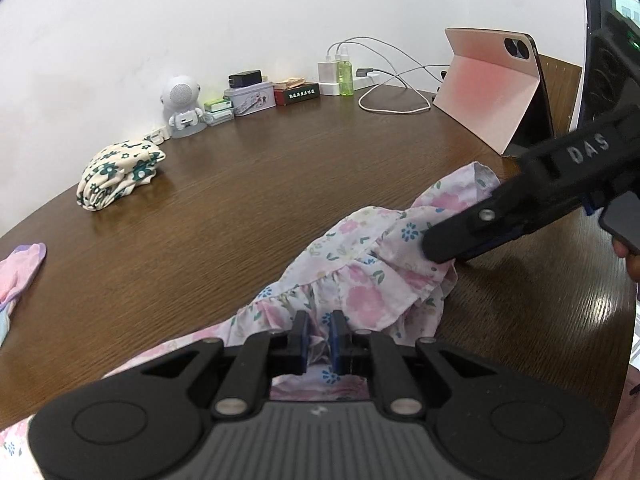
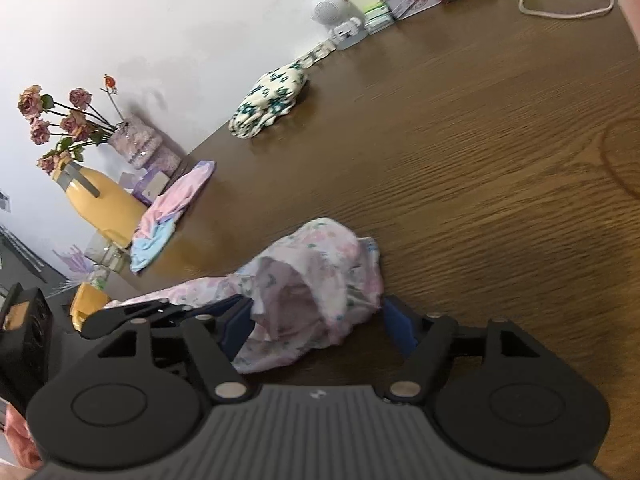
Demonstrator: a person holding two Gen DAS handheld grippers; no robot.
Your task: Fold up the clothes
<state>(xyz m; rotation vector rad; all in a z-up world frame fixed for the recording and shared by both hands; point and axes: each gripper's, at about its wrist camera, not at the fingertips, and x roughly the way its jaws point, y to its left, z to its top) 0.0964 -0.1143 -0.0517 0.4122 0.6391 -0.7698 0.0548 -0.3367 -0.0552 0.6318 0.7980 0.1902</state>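
while the pale floral garment [image 1: 352,280] lies bunched on the brown desk [image 1: 200,208], the left gripper [image 1: 320,334] has its jaws pressed together on a ruffled fold near its front edge. the right gripper [image 2: 318,322] reaches in from the side with jaws spread wide around the far bunched end of the cloth; whether the pads press on it cannot be told. a folded green-flowered cloth [image 1: 120,176] sits well apart near the wall, and a pink and blue garment [image 2: 168,216] lies at the desk's left edge beside a yellow jug [image 2: 104,204].
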